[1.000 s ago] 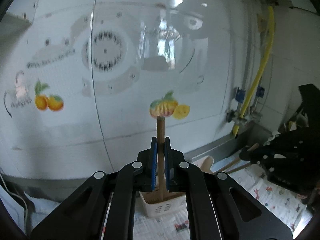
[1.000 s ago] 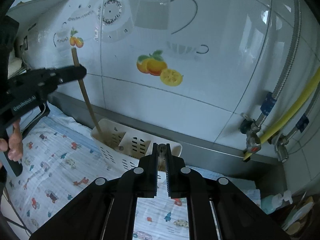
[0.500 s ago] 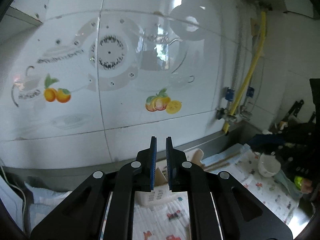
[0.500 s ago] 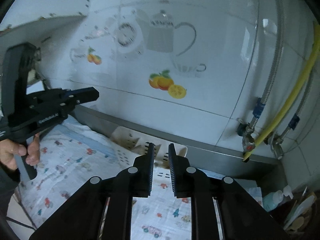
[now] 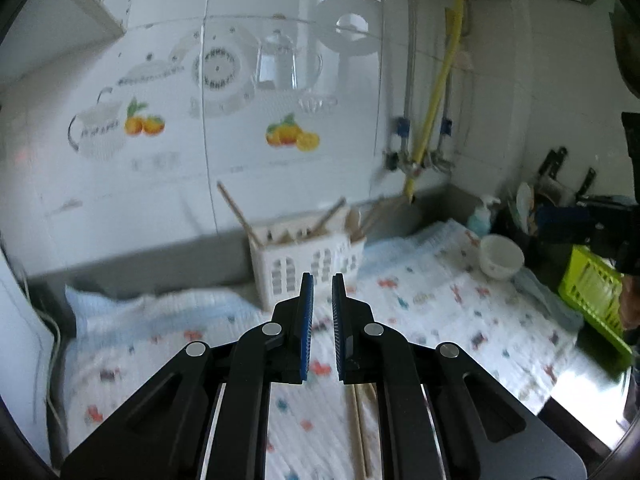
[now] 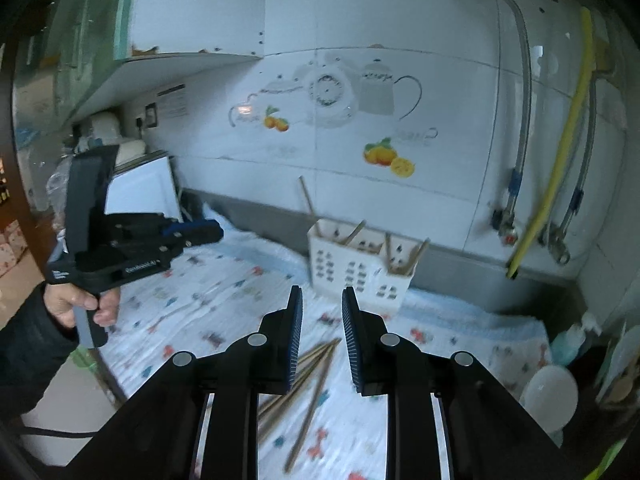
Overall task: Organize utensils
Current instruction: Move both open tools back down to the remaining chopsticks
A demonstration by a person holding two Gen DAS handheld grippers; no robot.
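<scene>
A white slotted utensil holder (image 5: 308, 256) stands against the tiled wall with several wooden utensils sticking out; it also shows in the right wrist view (image 6: 356, 266). Several wooden chopsticks (image 6: 310, 372) lie loose on the patterned cloth below my right gripper (image 6: 322, 312), which is open and empty. A pair also lies under my left gripper (image 5: 320, 292), whose jaws stand slightly apart and hold nothing. The left gripper also shows in the right wrist view (image 6: 216, 232), held by a hand at the left.
A white bowl (image 5: 500, 256), a soap bottle (image 5: 482, 216) and a green basket (image 5: 592, 292) stand at the right. Yellow hose and pipes (image 6: 552, 184) run down the wall. A white appliance (image 6: 140, 188) stands at the left.
The left gripper let go of the wooden utensil into the holder and both grippers drew back from the wall. The right jaws have opened wider.
</scene>
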